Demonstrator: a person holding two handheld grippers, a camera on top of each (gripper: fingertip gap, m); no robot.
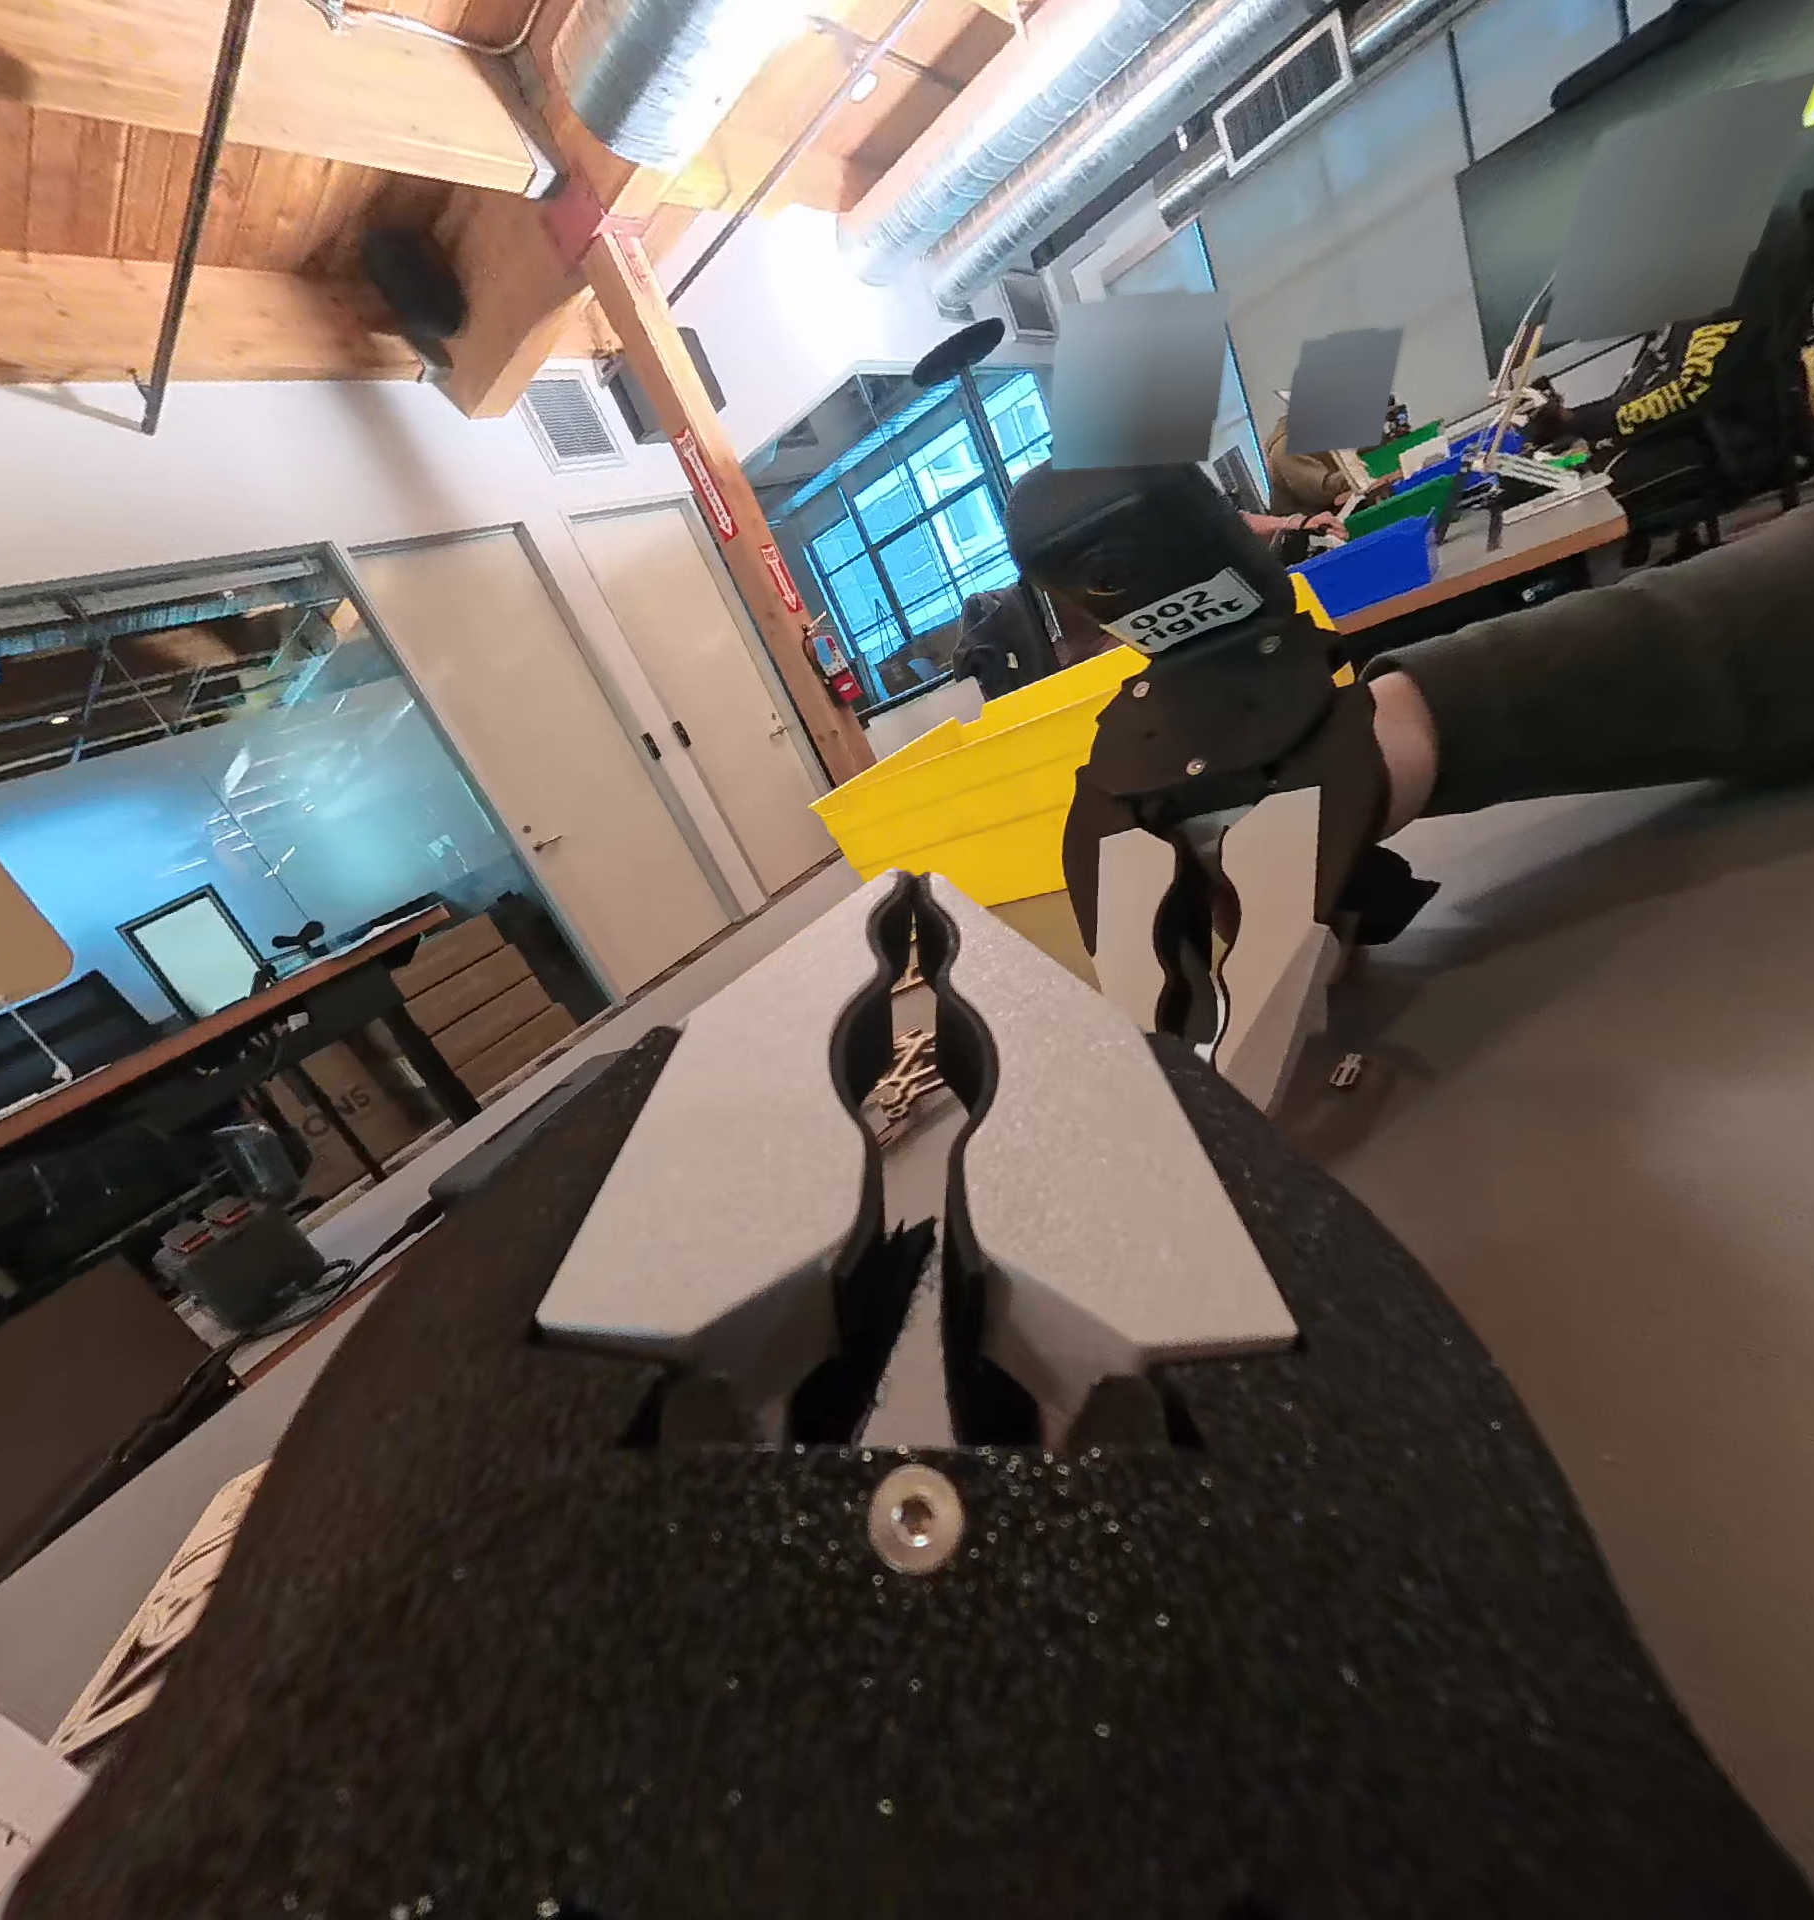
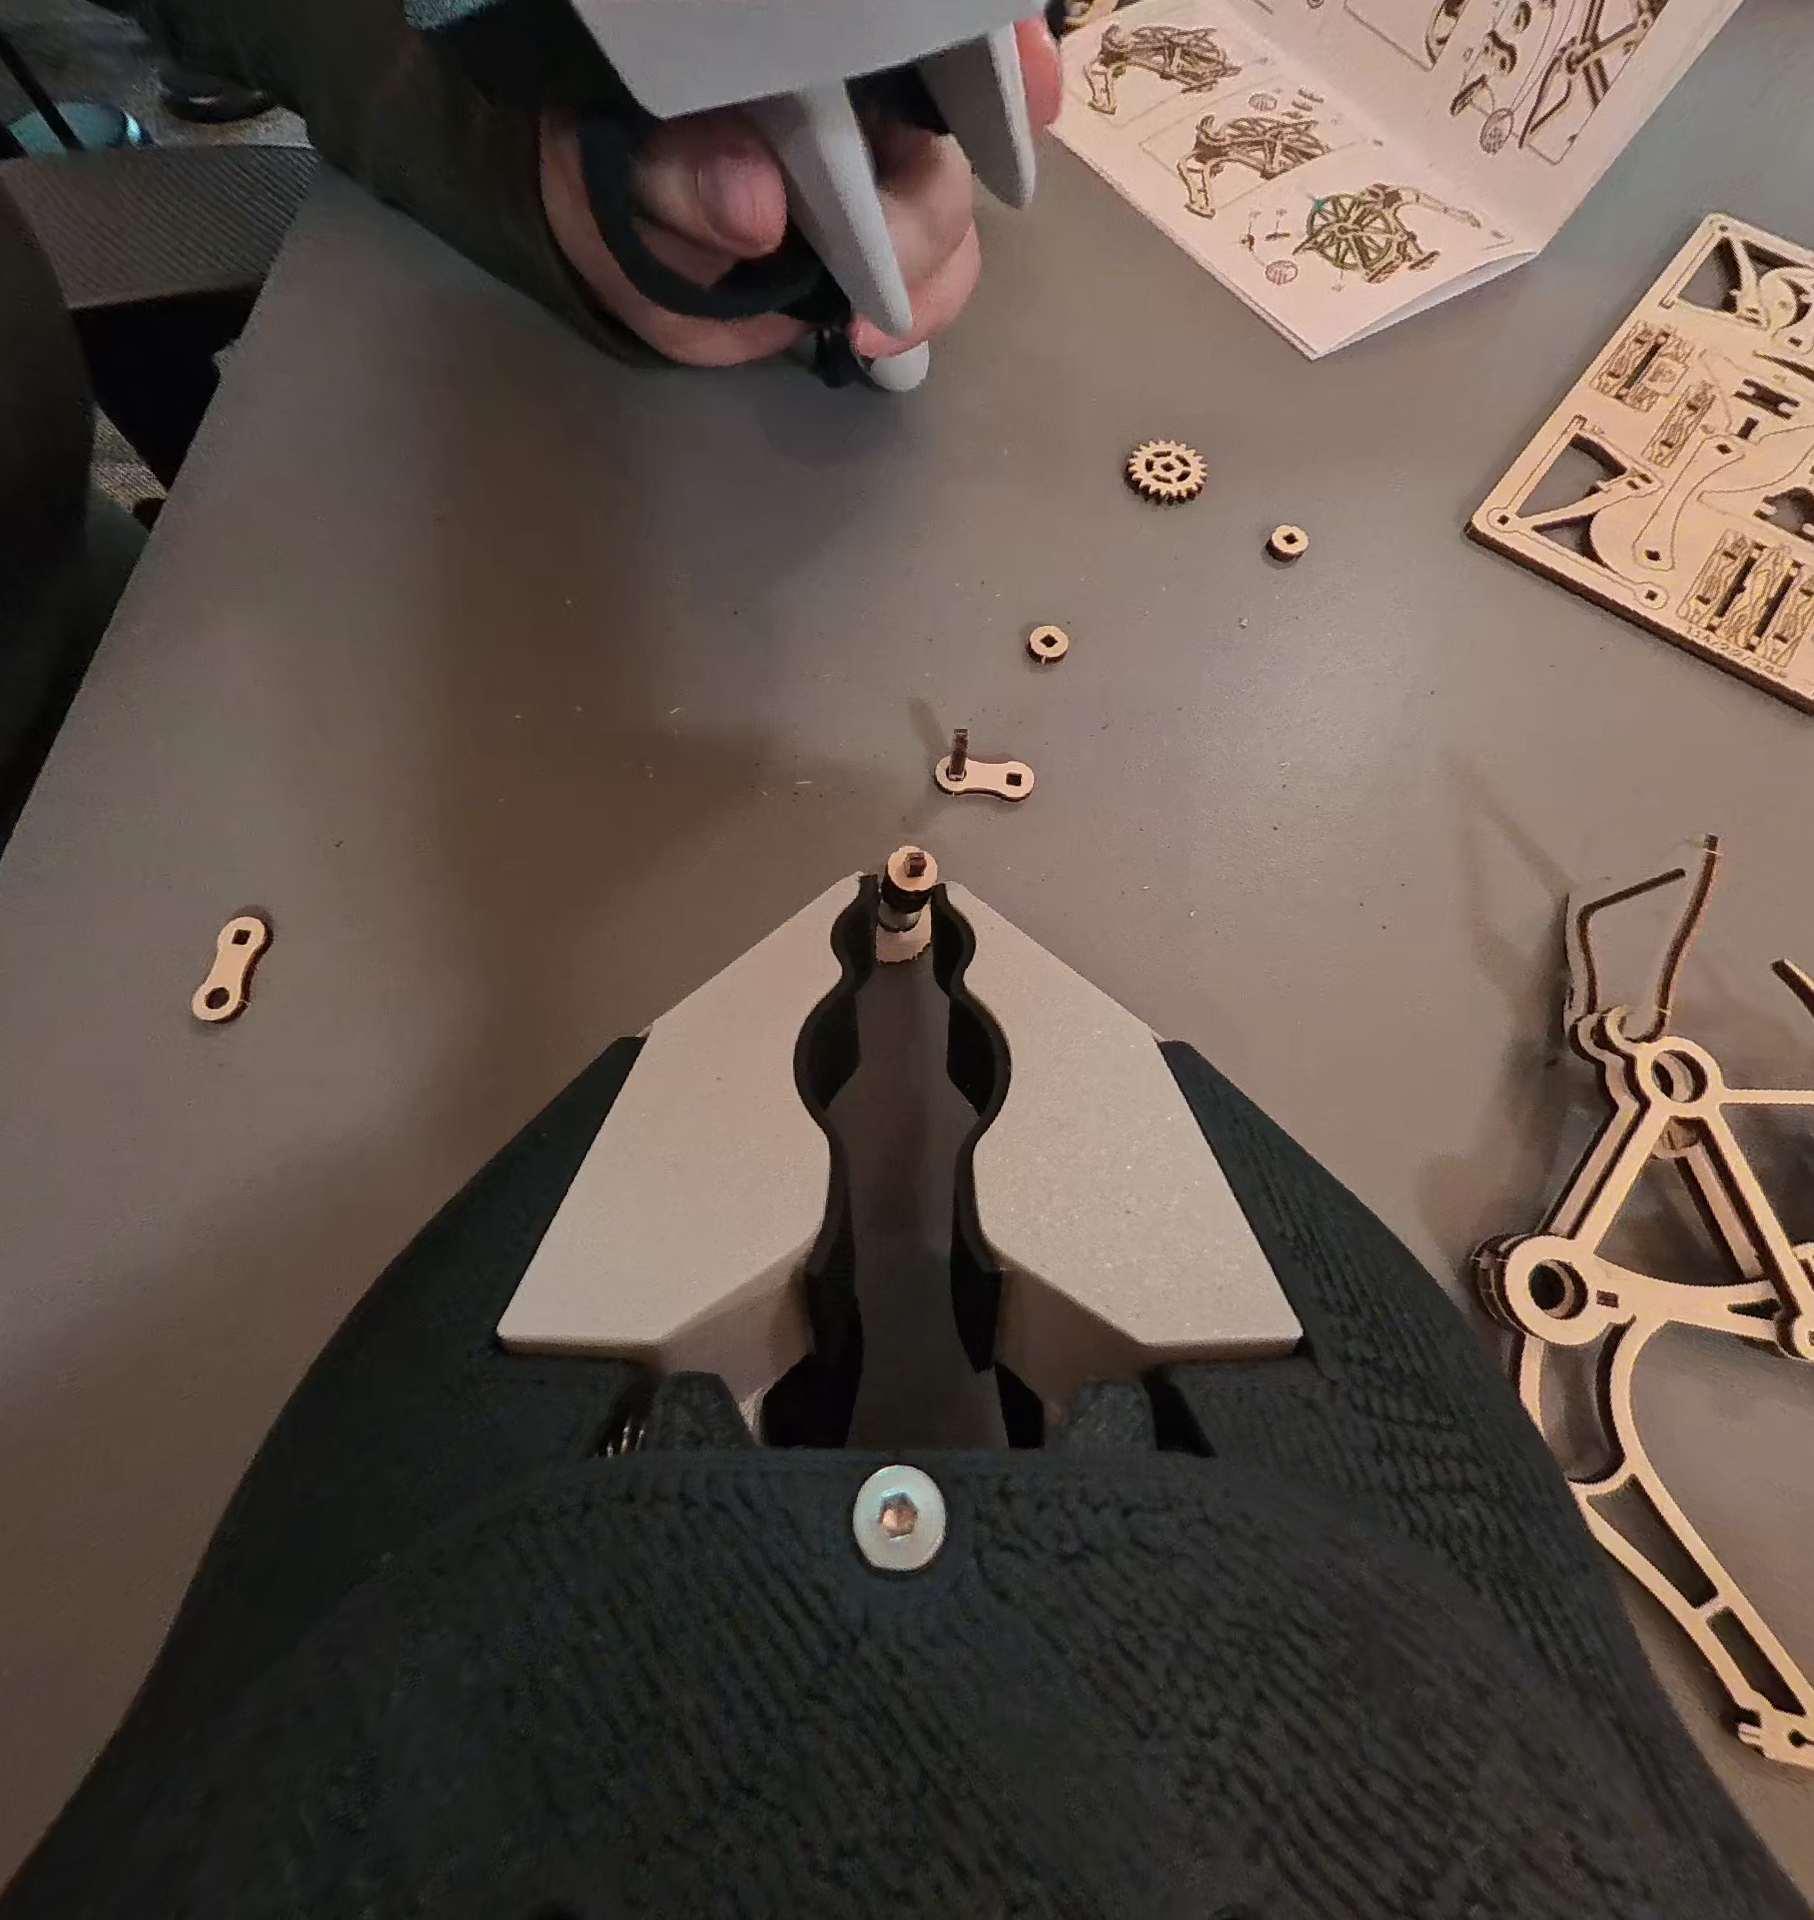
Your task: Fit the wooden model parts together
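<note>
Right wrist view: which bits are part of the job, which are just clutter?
Job: axle with small gears in right gripper; link with peg; plain link; gear; two washers; frame.
Lying about: instruction booklet; parts sheet.

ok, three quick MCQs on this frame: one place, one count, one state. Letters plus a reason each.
1. Where does the toothed gear lie?
A. on the grey table
B. in a bin
C. on the booklet

2. How many small round washers lie loose beyond the right gripper?
A. none
B. two
C. five

3. The right gripper is:
A. wide open, empty
B. shut on a small axle piece
C. out of view

Answers: 1 A, it lies flat on the bare tabletop. 2 B, two washers show. 3 B, the fingertips pinch the piece.
</note>
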